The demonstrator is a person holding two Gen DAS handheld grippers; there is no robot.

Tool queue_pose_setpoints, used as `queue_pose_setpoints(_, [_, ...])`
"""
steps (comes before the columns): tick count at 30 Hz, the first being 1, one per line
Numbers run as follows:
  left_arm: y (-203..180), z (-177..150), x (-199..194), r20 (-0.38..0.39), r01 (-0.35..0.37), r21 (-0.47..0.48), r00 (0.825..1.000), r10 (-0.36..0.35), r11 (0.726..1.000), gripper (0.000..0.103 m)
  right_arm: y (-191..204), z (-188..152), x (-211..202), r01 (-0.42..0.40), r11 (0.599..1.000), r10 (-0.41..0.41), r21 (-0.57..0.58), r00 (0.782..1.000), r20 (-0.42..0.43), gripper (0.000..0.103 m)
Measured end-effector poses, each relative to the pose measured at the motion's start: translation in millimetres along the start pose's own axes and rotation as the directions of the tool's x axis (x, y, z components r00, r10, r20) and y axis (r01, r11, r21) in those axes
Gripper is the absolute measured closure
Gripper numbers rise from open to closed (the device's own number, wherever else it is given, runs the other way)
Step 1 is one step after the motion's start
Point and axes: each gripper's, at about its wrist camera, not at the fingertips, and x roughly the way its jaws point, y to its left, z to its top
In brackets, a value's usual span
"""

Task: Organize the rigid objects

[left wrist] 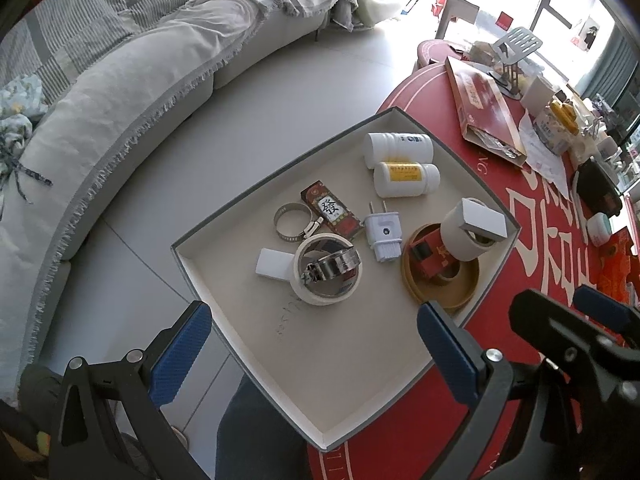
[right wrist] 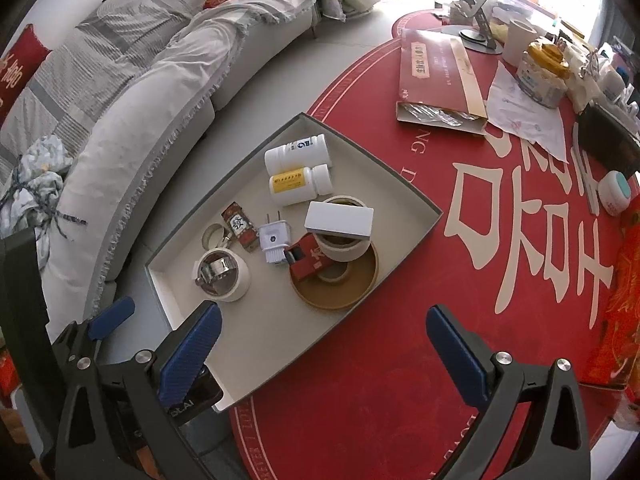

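Left wrist view: my left gripper (left wrist: 314,350) hangs over the near end of the grey tray (left wrist: 404,376) on the red table (left wrist: 520,248), jaws spread and holding nothing. In the tray lie two white bottles (left wrist: 400,146), a plug adapter (left wrist: 383,232) and a tape roll (left wrist: 326,270) with a metal clamp inside. My right gripper (right wrist: 324,354) also has its jaws spread, holding nothing, above the tray's near edge.

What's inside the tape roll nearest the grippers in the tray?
A shiny metal hose clamp sits inside the tape roll, leaning against its inner wall, in the tray. Something dark shows beneath the clamp, but the clamp and the roll's wall hide what it is.
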Motion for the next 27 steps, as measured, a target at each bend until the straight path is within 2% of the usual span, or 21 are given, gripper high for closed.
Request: queue_pose_setpoints(27, [0.8,-1.1,3.0,-0.019,-0.01,0.007,1.0,0.01,1.0,0.0,8.6,-2.7,0.7,0.004,1.0,-0.005,-0.025,1.0,-0.016,0.0])
